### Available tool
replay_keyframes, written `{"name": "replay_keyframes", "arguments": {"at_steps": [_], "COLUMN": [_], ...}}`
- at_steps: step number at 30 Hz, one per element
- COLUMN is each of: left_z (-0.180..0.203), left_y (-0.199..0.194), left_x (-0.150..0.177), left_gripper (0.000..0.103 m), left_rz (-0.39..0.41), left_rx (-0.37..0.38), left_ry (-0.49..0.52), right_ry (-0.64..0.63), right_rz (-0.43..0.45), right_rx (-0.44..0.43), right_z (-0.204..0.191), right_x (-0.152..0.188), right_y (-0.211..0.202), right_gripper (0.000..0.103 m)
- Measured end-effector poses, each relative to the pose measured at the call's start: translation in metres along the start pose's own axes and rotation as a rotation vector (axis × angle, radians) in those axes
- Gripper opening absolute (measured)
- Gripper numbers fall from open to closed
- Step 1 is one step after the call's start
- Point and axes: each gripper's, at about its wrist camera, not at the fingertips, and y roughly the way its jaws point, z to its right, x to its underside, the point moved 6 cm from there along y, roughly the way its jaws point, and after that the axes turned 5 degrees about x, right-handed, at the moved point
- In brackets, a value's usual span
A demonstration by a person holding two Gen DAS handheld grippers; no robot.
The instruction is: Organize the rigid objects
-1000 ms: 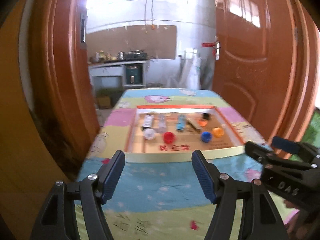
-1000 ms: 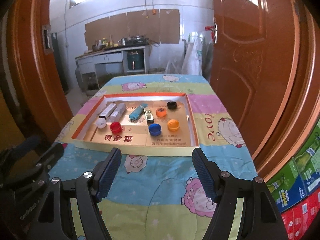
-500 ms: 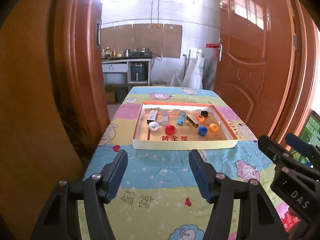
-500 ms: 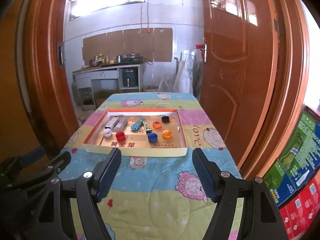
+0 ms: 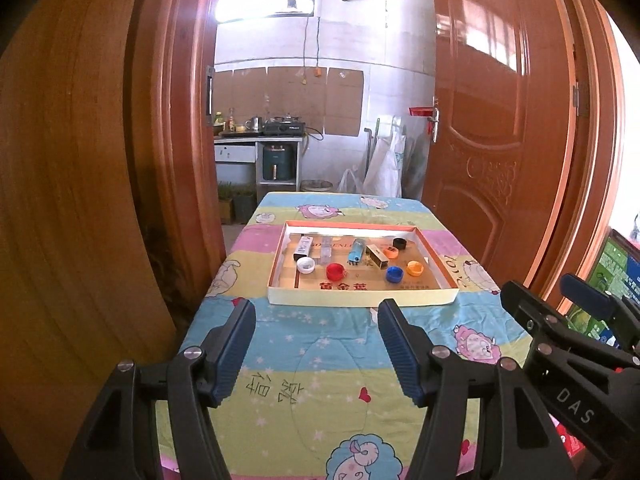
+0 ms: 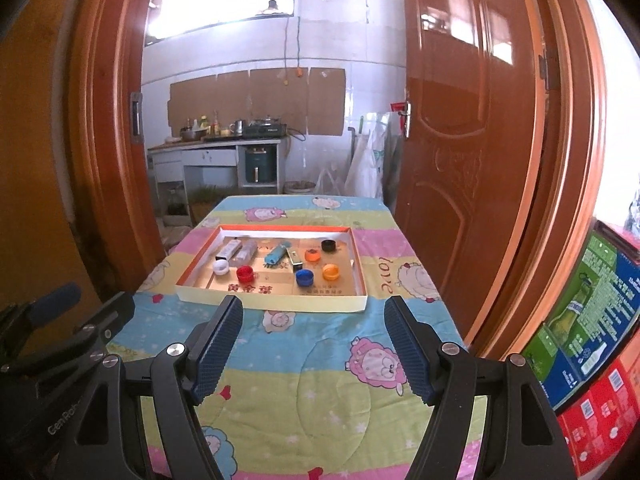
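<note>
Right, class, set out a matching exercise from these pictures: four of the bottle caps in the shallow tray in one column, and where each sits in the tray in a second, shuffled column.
Column one:
1. white cap
2. black cap
3. blue cap
4. red cap

Column two:
A. far right corner region of the tray
B. near row, just left of the orange cap
C. leftmost of all the caps
D. just right of the white cap

Pairs: 1-C, 2-A, 3-B, 4-D
</note>
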Motion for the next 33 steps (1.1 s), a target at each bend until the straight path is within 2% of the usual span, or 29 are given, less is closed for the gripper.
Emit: {"name": "replay_keyframes", "arguments": {"at_steps": [33], "left_z": [0.0004], "left_y": [-0.0090], "left_x": [-0.0025], "left_gripper": [0.064], "left_rz": [0.013], "left_rx": [-0.008], "left_ry": [0.016], "right_ry": [-0.013], "right_rz": [-0.013], "right_rx": [-0.017], "right_z": [-0.0064], "right_x": [0.0026], "right_y": [0.0022], "right_gripper": [0.075]}}
